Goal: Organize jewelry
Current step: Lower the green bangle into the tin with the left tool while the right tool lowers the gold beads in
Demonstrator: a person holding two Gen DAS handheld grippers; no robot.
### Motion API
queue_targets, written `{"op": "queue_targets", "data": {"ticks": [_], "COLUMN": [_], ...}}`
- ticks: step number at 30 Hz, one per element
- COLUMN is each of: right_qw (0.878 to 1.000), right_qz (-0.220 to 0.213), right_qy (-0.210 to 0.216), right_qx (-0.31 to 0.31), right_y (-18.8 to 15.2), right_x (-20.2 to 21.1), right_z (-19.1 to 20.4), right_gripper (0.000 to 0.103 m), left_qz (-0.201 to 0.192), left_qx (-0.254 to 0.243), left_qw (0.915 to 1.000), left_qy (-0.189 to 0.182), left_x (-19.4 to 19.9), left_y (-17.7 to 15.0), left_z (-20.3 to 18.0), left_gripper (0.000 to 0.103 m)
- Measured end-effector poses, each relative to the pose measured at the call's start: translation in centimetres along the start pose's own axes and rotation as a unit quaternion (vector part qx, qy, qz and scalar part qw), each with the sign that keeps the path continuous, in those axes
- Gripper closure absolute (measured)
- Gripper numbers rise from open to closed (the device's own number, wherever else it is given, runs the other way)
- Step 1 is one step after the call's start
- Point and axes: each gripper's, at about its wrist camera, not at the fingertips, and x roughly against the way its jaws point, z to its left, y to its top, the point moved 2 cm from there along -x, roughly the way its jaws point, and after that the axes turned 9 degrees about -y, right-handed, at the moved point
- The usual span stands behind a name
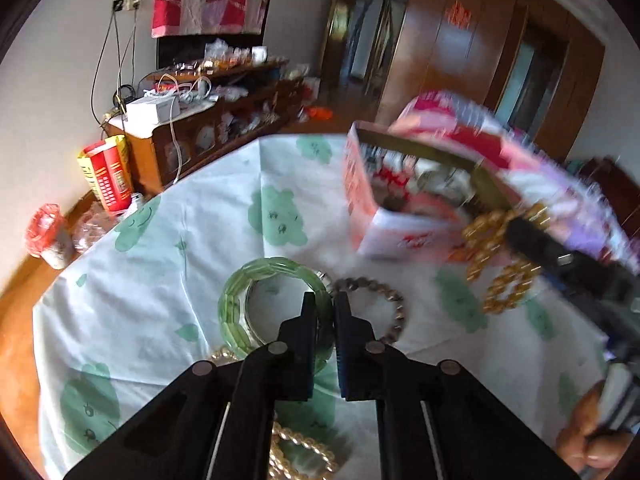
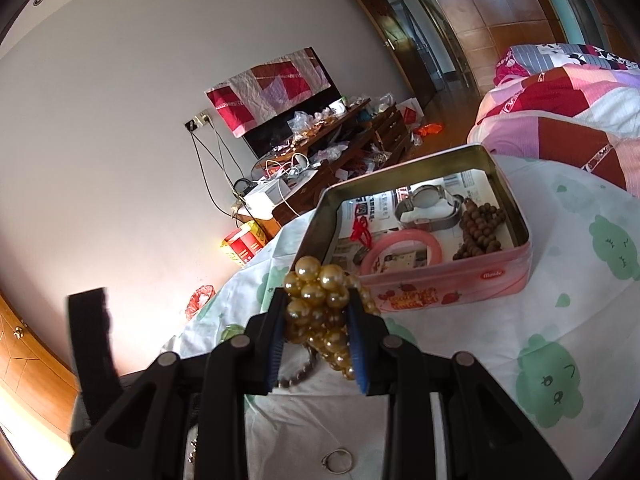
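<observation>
My right gripper (image 2: 316,300) is shut on a bunched gold pearl necklace (image 2: 320,300), held above the table just in front of the open pink tin (image 2: 452,280); it also shows blurred in the left wrist view (image 1: 520,232) with the gold necklace (image 1: 488,248) hanging by the tin (image 1: 360,184). The tin holds a pink bangle (image 2: 400,248), a brown bead bracelet (image 2: 480,228) and a silver watch (image 2: 432,204). My left gripper (image 1: 325,304) is shut on the rim of a green bangle (image 1: 248,292). A silver bead bracelet (image 1: 384,300) lies beside it.
A white pearl strand (image 1: 296,448) lies under my left gripper. A small ring (image 2: 338,460) lies on the green-patterned tablecloth (image 2: 560,360). A cluttered wooden cabinet (image 1: 208,120) stands behind the table, and a bed with a pink quilt (image 2: 560,96) at the right.
</observation>
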Motion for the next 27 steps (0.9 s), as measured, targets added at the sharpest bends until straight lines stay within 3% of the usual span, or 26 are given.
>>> {"op": "queue_targets", "data": {"ticks": [8, 20, 27], "right_qw": [1.0, 0.998, 0.995], "right_qz": [-0.017, -0.043, -0.074], "right_qy": [0.002, -0.034, -0.062], "right_qx": [-0.008, -0.019, 0.004], "right_y": [0.2, 1.0, 3.7], "right_x": [0.8, 2.4, 4.1], "right_z": [-0.3, -1.6, -3.4], "right_gripper": [0.071, 0.071, 0.071], "left_qz": [-0.109, -0.103, -0.118], "left_qx": [0.016, -0.042, -0.044], "left_qw": [0.991, 0.9901, 0.9878], "left_qy": [-0.077, -0.085, -0.091], "left_x": [4.7, 4.0, 2.2], "left_y": [-0.3, 0.5, 2.8], "left_z": [-0.7, -5.3, -6.3], "left_gripper": [0.096, 0.096, 0.096]}}
